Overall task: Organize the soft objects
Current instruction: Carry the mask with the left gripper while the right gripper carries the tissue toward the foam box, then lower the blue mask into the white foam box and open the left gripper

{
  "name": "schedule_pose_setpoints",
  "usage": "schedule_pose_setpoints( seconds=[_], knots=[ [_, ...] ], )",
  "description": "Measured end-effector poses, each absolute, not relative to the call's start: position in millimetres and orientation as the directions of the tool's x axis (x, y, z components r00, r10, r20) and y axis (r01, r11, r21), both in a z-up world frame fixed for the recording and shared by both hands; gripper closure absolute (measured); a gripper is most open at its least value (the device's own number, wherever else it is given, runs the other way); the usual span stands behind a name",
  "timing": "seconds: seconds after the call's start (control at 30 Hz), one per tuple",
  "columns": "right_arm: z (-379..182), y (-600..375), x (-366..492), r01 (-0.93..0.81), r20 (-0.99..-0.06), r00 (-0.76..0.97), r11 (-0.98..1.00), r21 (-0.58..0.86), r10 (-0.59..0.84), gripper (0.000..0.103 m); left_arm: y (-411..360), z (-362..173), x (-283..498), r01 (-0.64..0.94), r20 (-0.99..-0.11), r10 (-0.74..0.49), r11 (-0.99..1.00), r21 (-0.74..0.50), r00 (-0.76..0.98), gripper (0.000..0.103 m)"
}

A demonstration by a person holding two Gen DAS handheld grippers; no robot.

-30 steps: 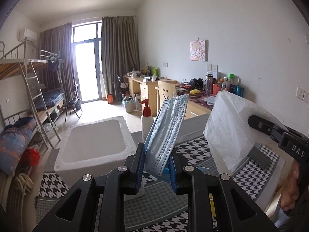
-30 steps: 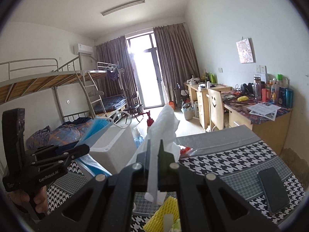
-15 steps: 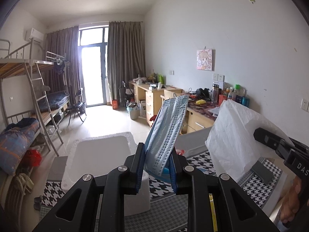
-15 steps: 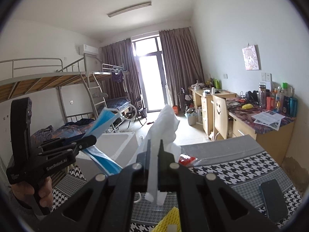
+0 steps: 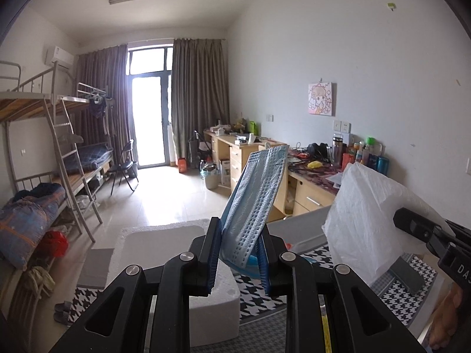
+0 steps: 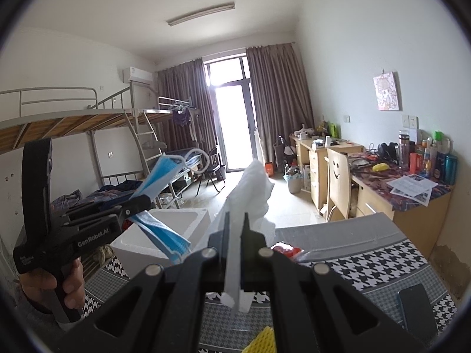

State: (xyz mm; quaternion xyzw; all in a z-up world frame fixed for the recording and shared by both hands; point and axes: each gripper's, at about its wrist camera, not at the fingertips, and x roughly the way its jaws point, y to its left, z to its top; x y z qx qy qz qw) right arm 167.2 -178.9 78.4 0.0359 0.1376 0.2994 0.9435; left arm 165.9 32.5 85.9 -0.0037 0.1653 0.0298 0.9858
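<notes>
My left gripper is shut on a stack of blue face masks and holds it up in the air, tilted right. It also shows in the right wrist view, with the masks sticking out both ways. My right gripper is shut on a white plastic bag held upright. The bag also shows in the left wrist view, to the right of the masks, with the right gripper behind it.
A white foam box stands on the houndstooth-covered table below the left gripper. A phone lies at the table's right. A yellow sponge is near the front edge. Desks and a bunk bed stand behind.
Both grippers have risen and tilted upward with their loads; the foam box and table sit lower in both views. Both grips are unchanged.
</notes>
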Motion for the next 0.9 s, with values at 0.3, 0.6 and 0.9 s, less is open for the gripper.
schedule_pose_setpoints(
  seconds=[0.3, 0.6, 0.9],
  knots=[
    [87, -168, 172, -0.582, -0.230, 0.768, 0.801, 0.142, 0.598, 0.100, 46, 93, 172, -0.129, -0.319, 0.122, 0.992, 0.000, 0.940, 0.079],
    [92, -154, 177, -0.604, -0.227, 0.753, 0.786, 0.135, 0.617, 0.100, 69, 97, 175, -0.212, -0.314, 0.202, 0.977, 0.002, 0.928, 0.079],
    [95, -144, 181, -0.628, -0.227, 0.735, 0.768, 0.125, 0.639, 0.100, 88, 96, 183, -0.297, -0.339, 0.281, 0.955, 0.004, 0.898, 0.079]
  ],
)
